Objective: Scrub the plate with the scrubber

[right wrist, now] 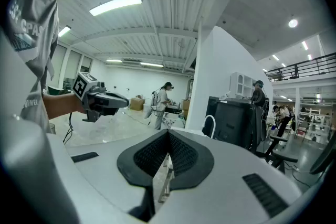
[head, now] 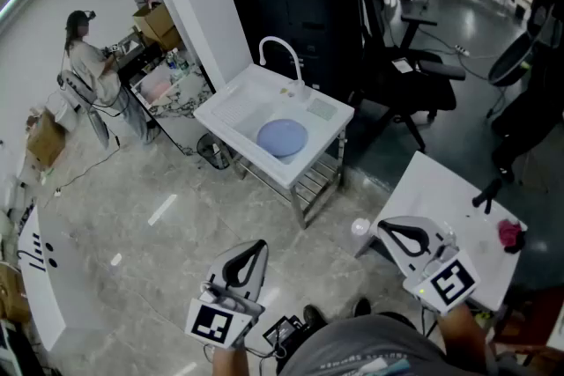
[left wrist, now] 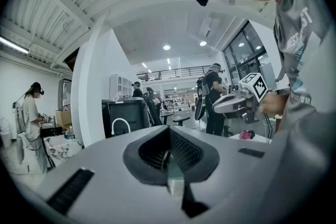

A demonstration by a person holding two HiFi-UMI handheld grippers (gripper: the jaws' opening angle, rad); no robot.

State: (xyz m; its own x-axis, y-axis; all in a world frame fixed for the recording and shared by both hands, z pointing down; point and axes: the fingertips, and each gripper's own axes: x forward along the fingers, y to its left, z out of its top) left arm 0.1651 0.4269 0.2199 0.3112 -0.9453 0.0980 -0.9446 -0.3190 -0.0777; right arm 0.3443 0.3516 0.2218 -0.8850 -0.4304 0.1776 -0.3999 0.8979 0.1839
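The left hand-held gripper (head: 254,249) and right hand-held gripper (head: 389,231) are hovering pressed together, empty, well apart from the plate (head: 282,137) lying in the sink (head: 231,114). Scrubbing is not yet starting; approaching and picking up the scrubber is probably next.

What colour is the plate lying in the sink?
The plate is pale blue, against the white sink; it shows best in the head view.

text log | shirt (left wrist: 300,34) of the person holding the grippers | left gripper view: pale letters "WEST" showing on grey cloth, rest folding away | right gripper view: print warping, not reading | nothing else reading
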